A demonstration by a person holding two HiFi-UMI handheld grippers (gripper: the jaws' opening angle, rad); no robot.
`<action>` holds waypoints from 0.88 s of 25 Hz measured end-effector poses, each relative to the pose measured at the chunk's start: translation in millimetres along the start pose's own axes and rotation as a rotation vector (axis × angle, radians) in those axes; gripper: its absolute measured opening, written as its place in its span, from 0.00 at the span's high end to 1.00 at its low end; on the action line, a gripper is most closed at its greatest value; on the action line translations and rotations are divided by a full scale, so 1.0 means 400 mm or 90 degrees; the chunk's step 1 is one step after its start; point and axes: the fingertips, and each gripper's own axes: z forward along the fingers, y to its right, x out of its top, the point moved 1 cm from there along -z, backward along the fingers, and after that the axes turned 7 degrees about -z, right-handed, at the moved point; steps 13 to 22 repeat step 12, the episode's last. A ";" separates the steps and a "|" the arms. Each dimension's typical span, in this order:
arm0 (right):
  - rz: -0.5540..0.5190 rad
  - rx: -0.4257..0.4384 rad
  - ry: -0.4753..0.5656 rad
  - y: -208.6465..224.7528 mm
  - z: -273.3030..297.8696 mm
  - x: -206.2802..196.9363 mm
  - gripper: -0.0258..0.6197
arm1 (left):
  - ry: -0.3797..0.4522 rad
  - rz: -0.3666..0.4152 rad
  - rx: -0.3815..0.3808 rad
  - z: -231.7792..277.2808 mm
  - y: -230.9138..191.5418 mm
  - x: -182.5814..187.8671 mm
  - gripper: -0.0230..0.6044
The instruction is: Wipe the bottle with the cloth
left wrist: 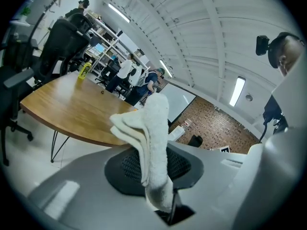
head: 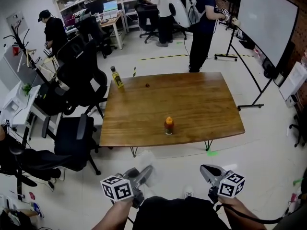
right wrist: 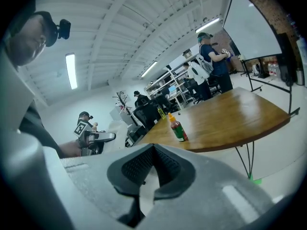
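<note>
A small red sauce bottle [head: 169,126] with an orange cap stands upright near the front edge of the wooden table [head: 201,104]. It shows again in the right gripper view as the bottle [right wrist: 177,128]. My left gripper [head: 145,170] hovers in front of the table, short of its edge, shut on a folded white cloth [left wrist: 149,133]. The cloth sticks up from the left gripper [left wrist: 154,166]. My right gripper [head: 207,169] is level with it to the right, shut and holding nothing. The right gripper [right wrist: 152,163] points toward the bottle from a distance.
A yellow-green bottle [head: 117,78] and a small dark item [head: 147,85] sit at the table's far left. Black office chairs [head: 72,143] stand left of the table. A whiteboard on a stand [head: 268,20] is at the right. Several people [head: 201,18] stand at desks behind.
</note>
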 end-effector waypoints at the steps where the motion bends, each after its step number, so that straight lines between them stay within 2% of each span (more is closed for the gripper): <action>1: 0.001 -0.003 0.001 0.001 -0.002 -0.003 0.96 | -0.003 0.001 0.001 0.002 -0.001 0.000 0.80; 8: 0.000 -0.014 0.009 -0.007 -0.004 -0.016 0.96 | -0.023 -0.002 -0.001 0.012 -0.011 -0.003 0.80; 22: -0.003 -0.019 0.007 -0.014 0.000 -0.010 0.96 | -0.023 0.000 -0.008 0.012 -0.010 0.008 0.80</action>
